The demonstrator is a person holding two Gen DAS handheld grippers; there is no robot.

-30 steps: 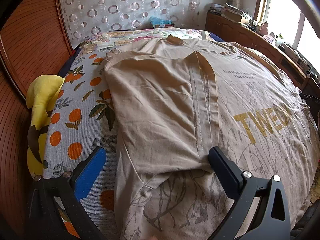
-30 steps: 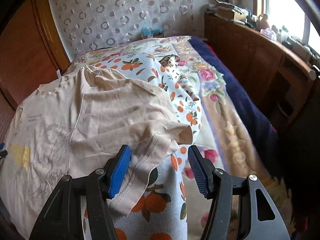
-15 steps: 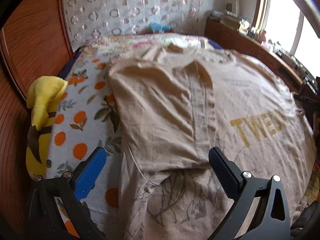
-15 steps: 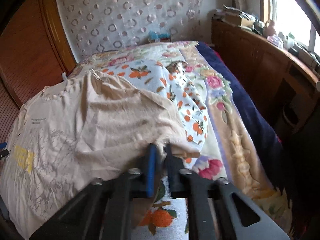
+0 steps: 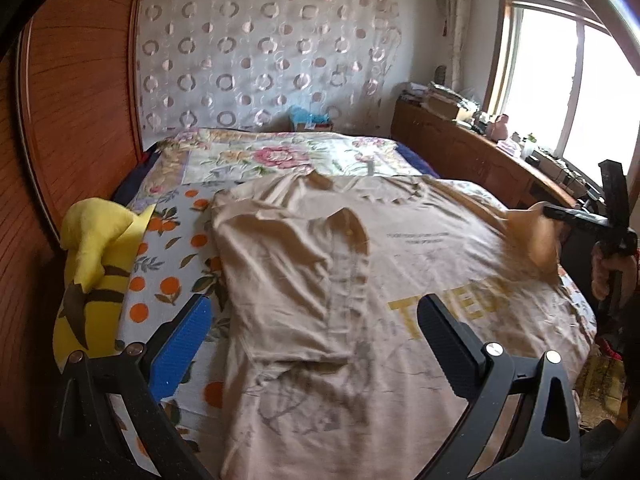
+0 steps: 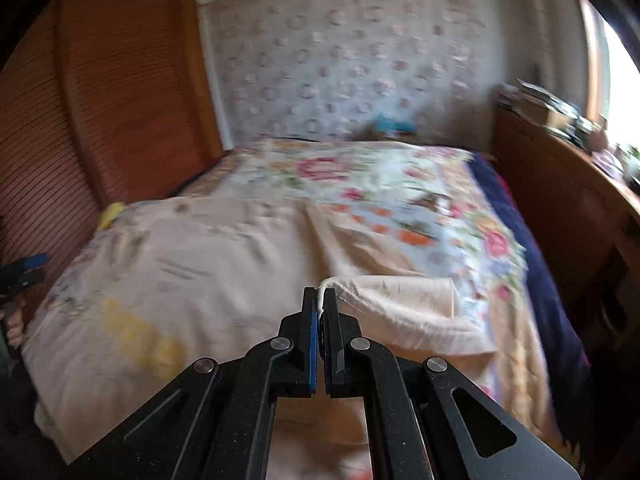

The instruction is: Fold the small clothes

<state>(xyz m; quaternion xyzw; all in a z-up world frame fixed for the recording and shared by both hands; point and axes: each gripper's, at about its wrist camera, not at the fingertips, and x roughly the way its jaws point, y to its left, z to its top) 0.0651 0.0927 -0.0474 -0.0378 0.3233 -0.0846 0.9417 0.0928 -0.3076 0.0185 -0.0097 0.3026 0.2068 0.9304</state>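
A beige T-shirt (image 5: 400, 264) lies spread over the bed (image 5: 280, 156), filling the middle and right of the frame, gold lettering showing at centre right. Its left sleeve side is folded inward, a stitched seam running down the centre. At the bottom, the left gripper (image 5: 312, 332) hangs above the cloth with its jaws wide apart, nothing between them. At the right edge, the right gripper (image 5: 548, 211) pinches a lifted corner of the shirt, a hand (image 5: 604, 276) on its handle. A yellow plush toy (image 5: 94, 264) sits at the left, against the orange-print sheet (image 5: 172, 264). A window (image 5: 560, 92) glows at the upper right.
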